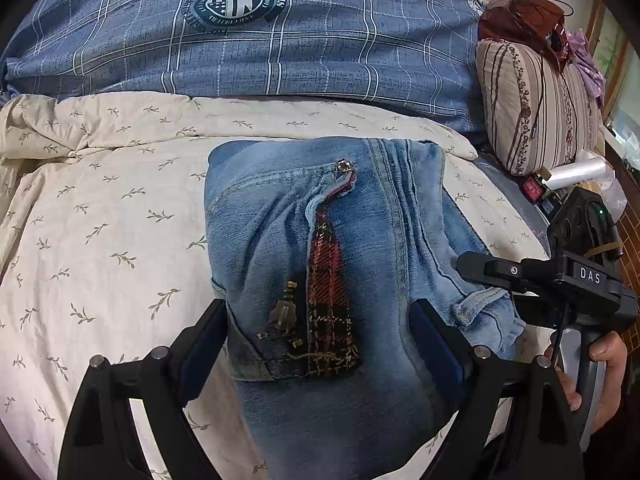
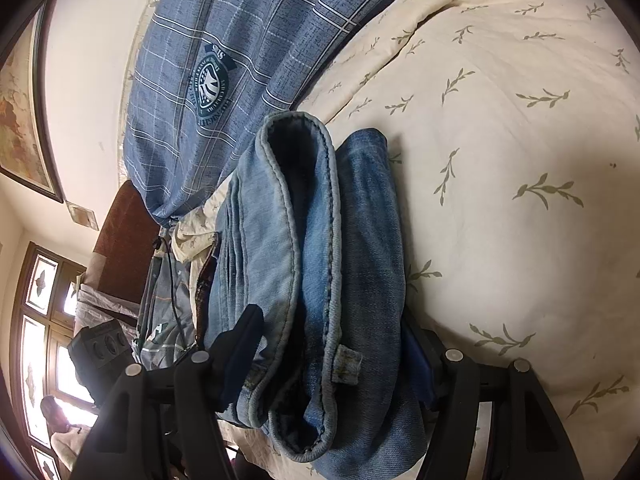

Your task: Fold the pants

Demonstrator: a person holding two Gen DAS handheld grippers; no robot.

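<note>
The blue jeans (image 1: 280, 248) lie folded into a thick bundle on the cream leaf-print quilt (image 1: 100, 220), with a plaid lining and metal zipper pull showing on top. My left gripper (image 1: 320, 344) has its fingers wide apart on either side of the bundle's near end. My right gripper (image 2: 332, 360) straddles the waistband edge of the jeans (image 2: 316, 260), one finger above and one below the stack; it also shows in the left wrist view (image 1: 476, 270) at the bundle's right side. I cannot tell how hard either set of fingers presses the denim.
A blue plaid duvet (image 1: 260, 40) is heaped at the back of the bed. A striped pillow (image 1: 536, 108) with clothes on it sits at the right, with a plastic roll (image 1: 576, 172) beside it. A window (image 2: 44, 320) and framed picture (image 2: 20, 120) are on the wall.
</note>
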